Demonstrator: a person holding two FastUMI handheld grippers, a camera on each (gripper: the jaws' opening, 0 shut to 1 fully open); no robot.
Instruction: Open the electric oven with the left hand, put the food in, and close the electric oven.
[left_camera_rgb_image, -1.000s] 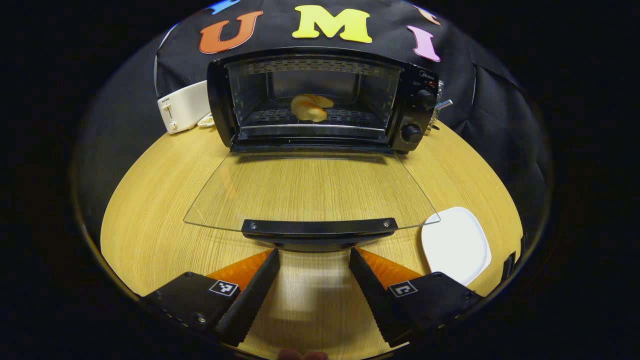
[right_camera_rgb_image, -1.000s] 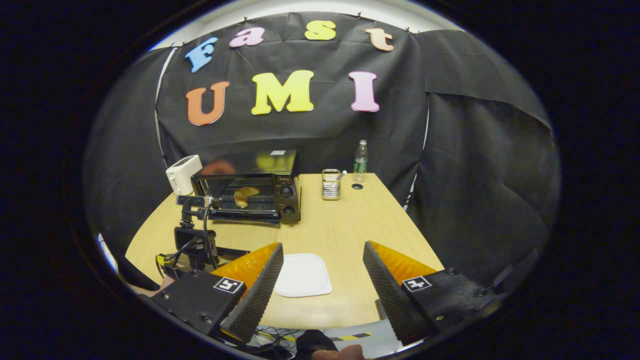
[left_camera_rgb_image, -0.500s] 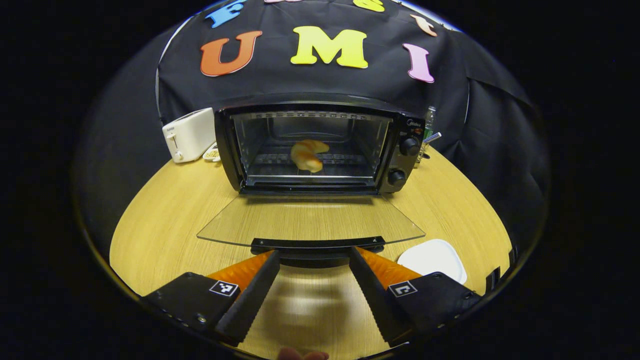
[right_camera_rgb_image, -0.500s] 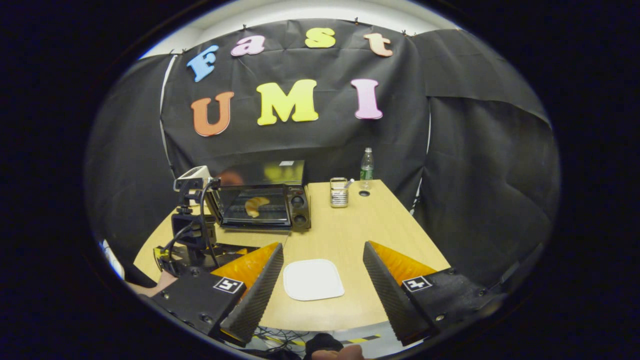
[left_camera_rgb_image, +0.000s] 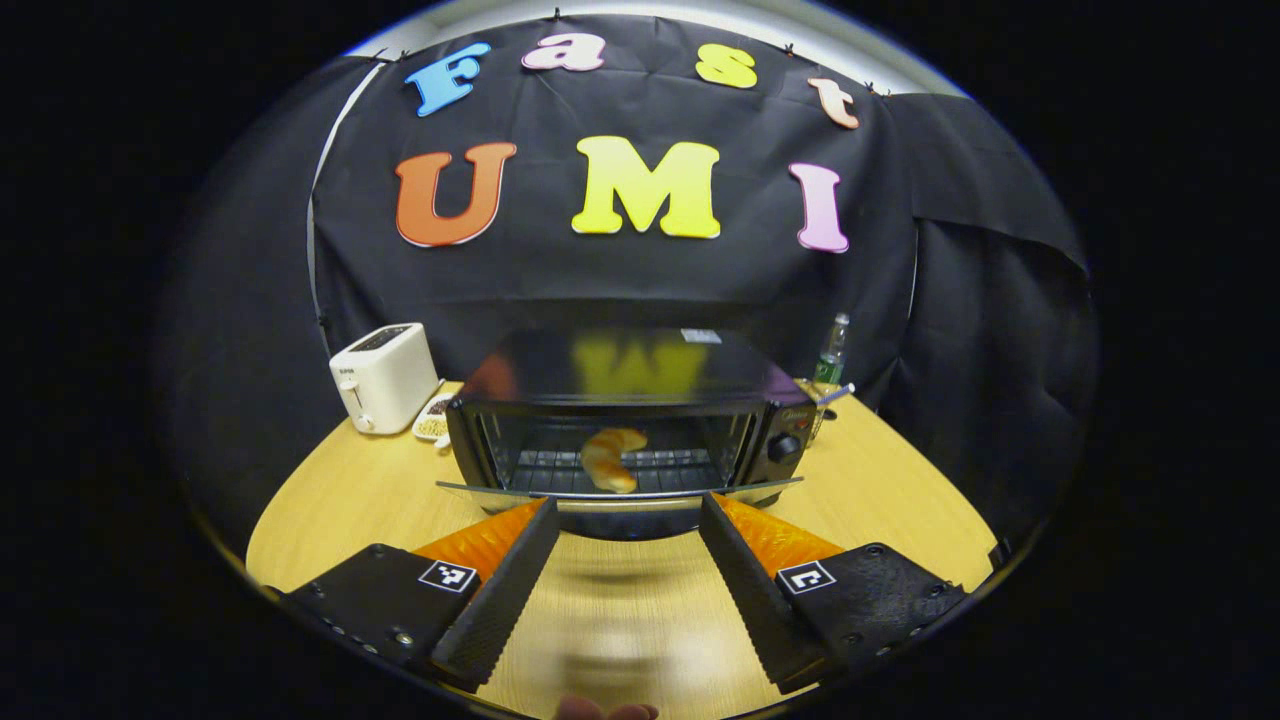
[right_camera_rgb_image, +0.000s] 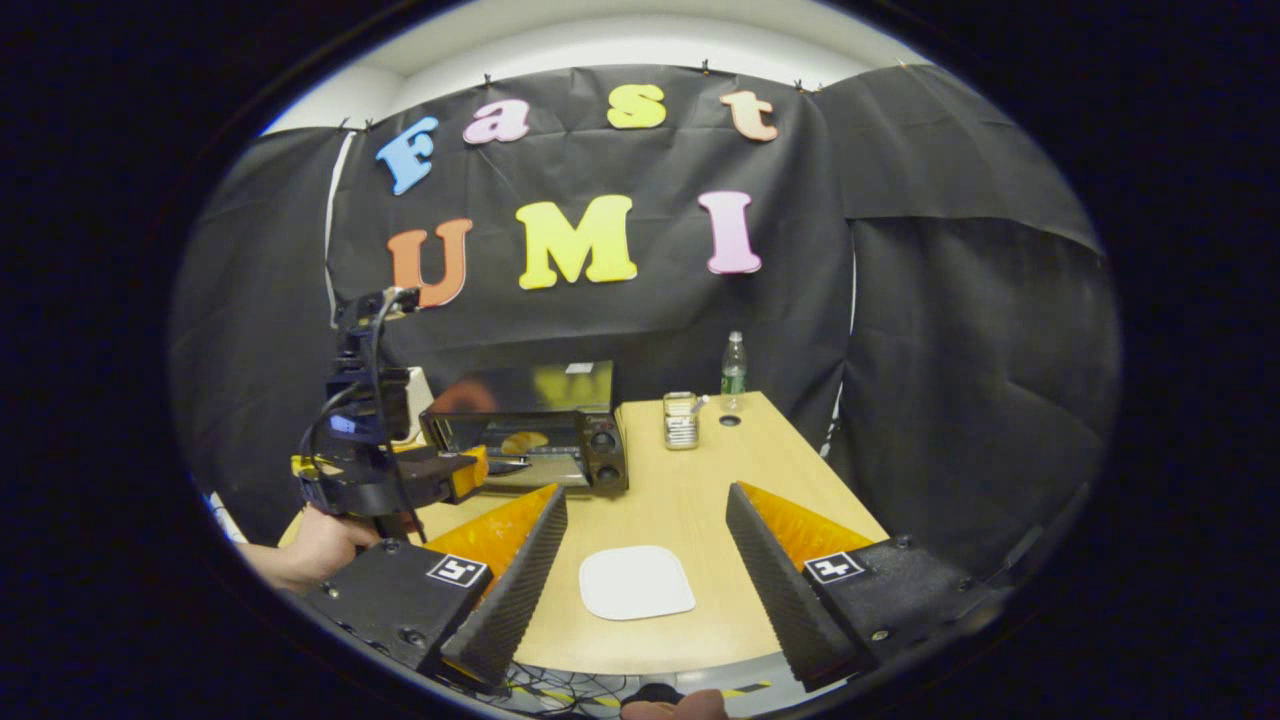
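Observation:
The black electric oven (left_camera_rgb_image: 620, 368) stands at the back of the wooden table (left_camera_rgb_image: 890, 500), with a croissant (left_camera_rgb_image: 610, 458) on its rack. Its glass door (left_camera_rgb_image: 470, 489) is tilted part way up and shows edge-on. The dark door handle (left_camera_rgb_image: 625, 522) lies across the gap between the fingertips of my left gripper (left_camera_rgb_image: 627, 503), which is open. In the right gripper view, the left gripper (right_camera_rgb_image: 468, 470) sits at the door's front edge, held by a hand (right_camera_rgb_image: 310, 545). My right gripper (right_camera_rgb_image: 645, 492) is open and holds nothing, over the table's near side.
A white toaster (left_camera_rgb_image: 385, 375) and a small dish (left_camera_rgb_image: 432, 425) stand left of the oven. A water bottle (right_camera_rgb_image: 733, 365) and a metal holder (right_camera_rgb_image: 682, 420) are at the back right. A bare white plate (right_camera_rgb_image: 637, 582) lies near the front edge.
The left gripper has risen with the handle at its fingertips, and the door has swung from flat on the table to part way up. The right gripper has drawn back slightly.

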